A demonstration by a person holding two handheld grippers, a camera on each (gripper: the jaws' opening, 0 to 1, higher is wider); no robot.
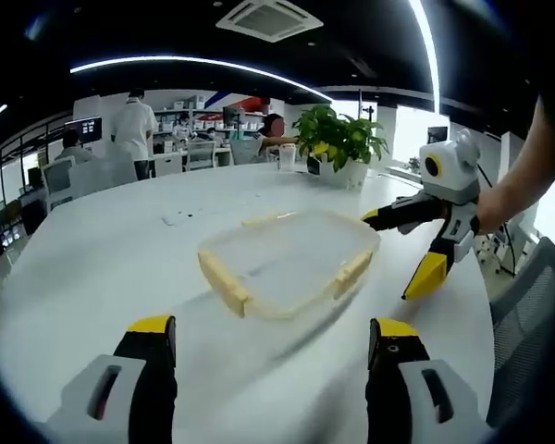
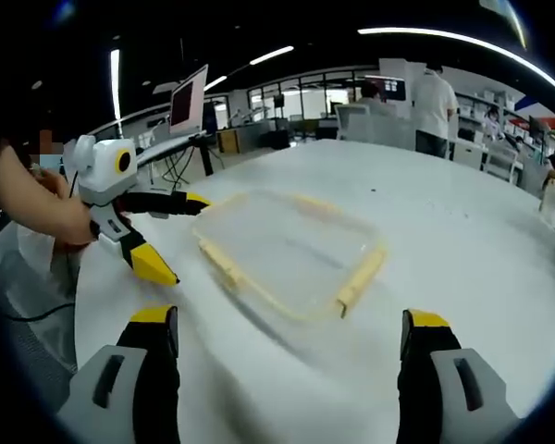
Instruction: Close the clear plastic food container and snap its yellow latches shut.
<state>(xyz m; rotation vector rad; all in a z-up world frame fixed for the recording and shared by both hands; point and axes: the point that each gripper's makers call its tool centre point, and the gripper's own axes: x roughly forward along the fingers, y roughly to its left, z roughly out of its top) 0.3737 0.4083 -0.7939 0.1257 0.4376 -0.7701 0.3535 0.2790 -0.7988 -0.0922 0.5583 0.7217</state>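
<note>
Tabletop comes first for us: a broad white round table (image 1: 92, 268) in an open office, with a potted plant (image 1: 338, 139) and a cup (image 1: 287, 155) near its far edge and people working at desks well beyond it. Out toward the middle of the table sits the clear plastic food container (image 1: 282, 264), a shallow rectangle. Its lid looks to be lying on top, though with everything transparent we cannot tell whether it is seated all the way round.

Next in size, our left tool (image 1: 273, 365) has its two yellow-tipped jaws apart and holding nothing, lined up on the container's near side but not touching it. Our right tool (image 2: 291, 356) is likewise spread and empty, facing the container from the opposite side; in the left gripper view it reaches in just beside the container's far corner, one jaw close to the rim.

Smallest are the yellow latches (image 1: 224, 282). The ones we can make out along the rim appear splayed outward rather than folded down, so we judge none snapped yet. By our reading the closing is at best partly done and the whole latching step remains, side by side.
</note>
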